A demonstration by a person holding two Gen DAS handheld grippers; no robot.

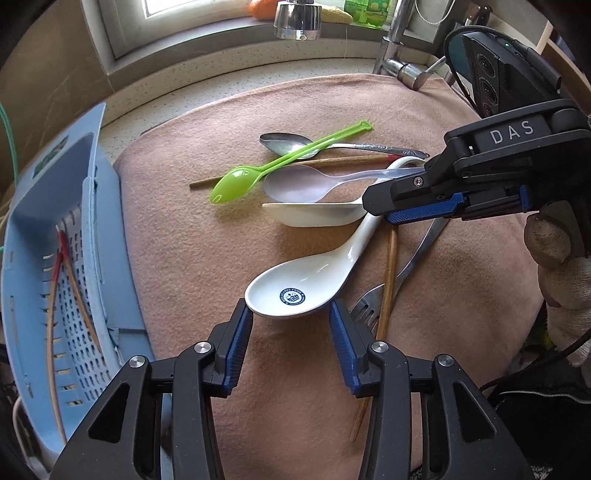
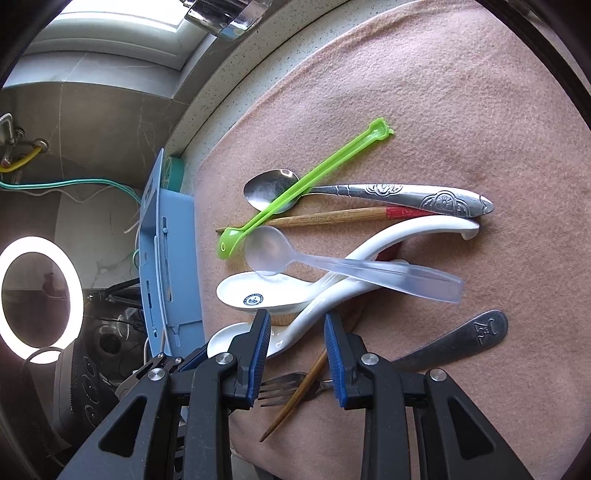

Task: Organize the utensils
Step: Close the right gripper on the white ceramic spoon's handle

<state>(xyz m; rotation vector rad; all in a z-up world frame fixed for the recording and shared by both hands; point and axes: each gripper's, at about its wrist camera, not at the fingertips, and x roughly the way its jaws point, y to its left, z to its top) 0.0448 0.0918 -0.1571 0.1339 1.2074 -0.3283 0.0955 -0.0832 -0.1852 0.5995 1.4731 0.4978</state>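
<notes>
Left hand-held gripper (image 1: 291,314) jaws spread, straddling the bowl of a white ceramic soup spoon (image 1: 295,284); blue ribbed pads sit just beside the bowl, not pressing it. Right hand-held gripper (image 2: 297,345) jaws part-open with nothing pinched, hovering over the handle of that spoon and a chopstick (image 2: 295,395); its black body reads "DAS" in the left wrist view.

Count on the pink felt-like cloth (image 2: 424,92) covering the table:
- 2 white ceramic soup spoons, the second (image 2: 258,291) with a round blue logo in its bowl, as the first has; text reads partly "DELICIOUS FOOD".
- 1 lime green plastic spoon (image 2: 280,201), long thin handle.
- 1 clear plastic spoon (image 2: 332,264).
- 1 embossed steel spoon (image 2: 369,194).
- 1 steel fork (image 2: 284,389), stamp on the handle end not readable.
- 2 bamboo chopsticks, one red-tipped (image 2: 351,216).

All piled near the cloth's centre, overlapping.

Blue perforated plastic basket (image 1: 22,258) at the table's left edge holds 2 more red-tipped chopsticks (image 1: 70,273). Chrome faucet (image 1: 297,22) at the far edge. Gloved hand (image 1: 565,273) holds the right gripper.
</notes>
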